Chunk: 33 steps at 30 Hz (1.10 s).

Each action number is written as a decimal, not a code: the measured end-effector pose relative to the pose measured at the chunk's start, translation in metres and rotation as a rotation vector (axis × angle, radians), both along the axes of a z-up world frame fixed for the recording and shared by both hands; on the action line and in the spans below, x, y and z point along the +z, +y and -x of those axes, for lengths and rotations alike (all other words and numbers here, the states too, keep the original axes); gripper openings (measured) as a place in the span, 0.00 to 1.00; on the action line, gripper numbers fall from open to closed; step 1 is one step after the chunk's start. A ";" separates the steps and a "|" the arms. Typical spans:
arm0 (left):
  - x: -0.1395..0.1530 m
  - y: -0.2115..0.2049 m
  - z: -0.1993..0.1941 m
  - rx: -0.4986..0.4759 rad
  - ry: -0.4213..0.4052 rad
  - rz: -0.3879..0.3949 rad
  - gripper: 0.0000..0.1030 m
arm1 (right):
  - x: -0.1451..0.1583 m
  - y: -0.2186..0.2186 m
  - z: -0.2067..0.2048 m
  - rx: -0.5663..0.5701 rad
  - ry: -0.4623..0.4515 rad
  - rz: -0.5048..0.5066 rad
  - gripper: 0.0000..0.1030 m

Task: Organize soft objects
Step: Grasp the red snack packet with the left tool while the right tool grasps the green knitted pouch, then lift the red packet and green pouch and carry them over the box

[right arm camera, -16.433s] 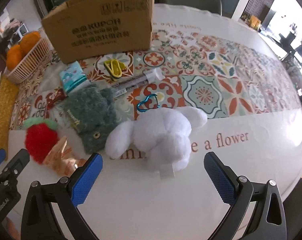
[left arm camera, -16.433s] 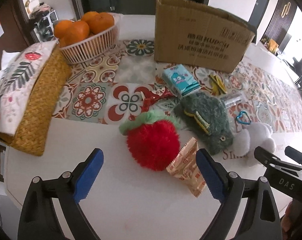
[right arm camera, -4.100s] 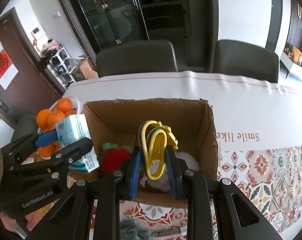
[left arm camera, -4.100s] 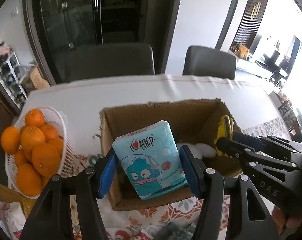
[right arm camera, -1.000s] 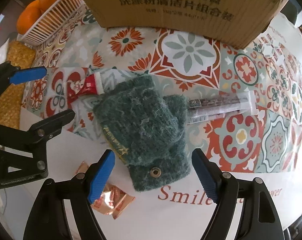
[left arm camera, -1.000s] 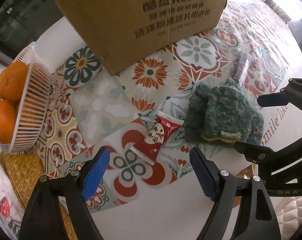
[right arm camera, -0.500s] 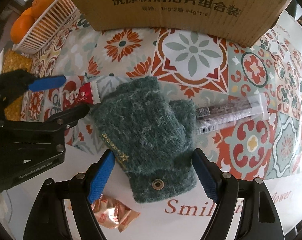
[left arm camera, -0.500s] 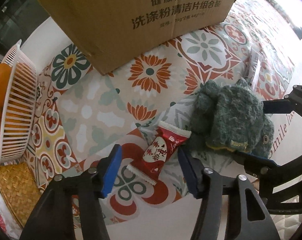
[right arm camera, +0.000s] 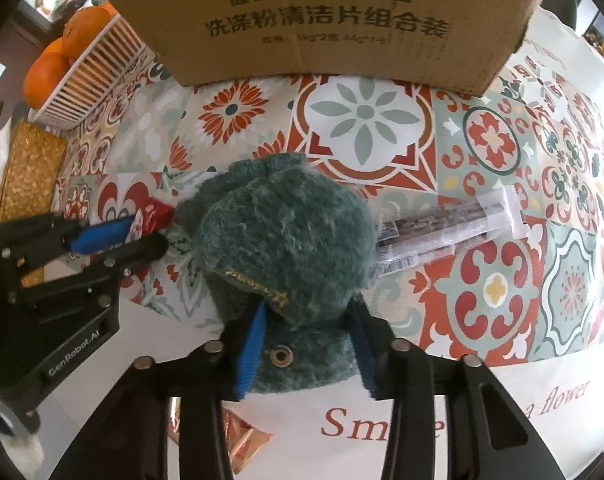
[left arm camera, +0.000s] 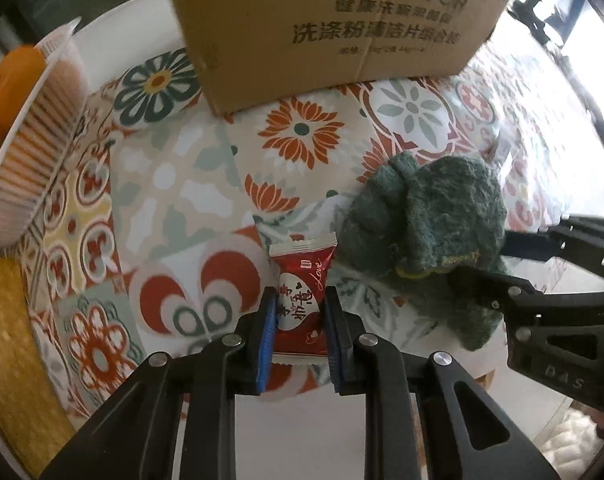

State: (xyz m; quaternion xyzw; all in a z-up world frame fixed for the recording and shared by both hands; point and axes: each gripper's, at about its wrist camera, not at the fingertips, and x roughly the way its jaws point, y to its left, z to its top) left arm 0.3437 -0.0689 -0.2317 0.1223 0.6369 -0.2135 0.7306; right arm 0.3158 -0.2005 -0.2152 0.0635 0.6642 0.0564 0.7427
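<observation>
- Left wrist view shows the left gripper (left arm camera: 298, 316) with its two fingers pressed against the sides of one red candy packet (left arm camera: 302, 296). The packet lies on the patterned table mat (left arm camera: 162, 184), near the front edge of the mat, just beside the green glove.
- Right wrist view shows the right gripper (right arm camera: 306, 344) with its fingers clamped on the cuff end of one green woolly glove (right arm camera: 286, 240). The glove rests in the middle of the mat, in front of the cardboard box (right arm camera: 302, 16).
- I judge the glove to be light and very soft. It will squash and hang down when lifted, so the hold on the thick cuff near the metal snap (right arm camera: 282, 357) seems good.
- The candy packet looks light, with a smooth foil skin that may slip. A hold across its middle, as now, seems safer than one on the flat sealed ends.
- One long clear packet (right arm camera: 450, 228) lies on the mat, touching the right side of the glove.
- One orange snack packet (right arm camera: 242, 444) lies on the plain white part of the table, at the near edge, partly hidden by the right gripper.
- One white basket (right arm camera: 98, 68) stands at the far left corner of the mat. At least three oranges (right arm camera: 84, 28) are visible in it.
- One woven yellow thing (right arm camera: 30, 168) lies at the left edge; I cannot tell what it is.
</observation>
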 end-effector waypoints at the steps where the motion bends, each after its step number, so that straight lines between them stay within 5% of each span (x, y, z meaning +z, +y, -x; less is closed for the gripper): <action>1: 0.000 0.002 0.001 0.025 -0.001 0.015 0.22 | 0.001 -0.002 0.001 -0.002 -0.006 -0.007 0.32; 11: 0.027 0.015 0.021 0.144 -0.063 0.071 0.22 | 0.021 -0.009 0.014 -0.013 -0.098 -0.054 0.16; 26: 0.065 0.007 0.041 0.150 -0.133 0.109 0.22 | 0.057 -0.020 0.030 -0.020 -0.197 -0.100 0.13; 33: 0.065 0.001 0.039 0.135 -0.148 0.087 0.22 | 0.045 -0.028 0.032 -0.050 -0.161 -0.121 0.12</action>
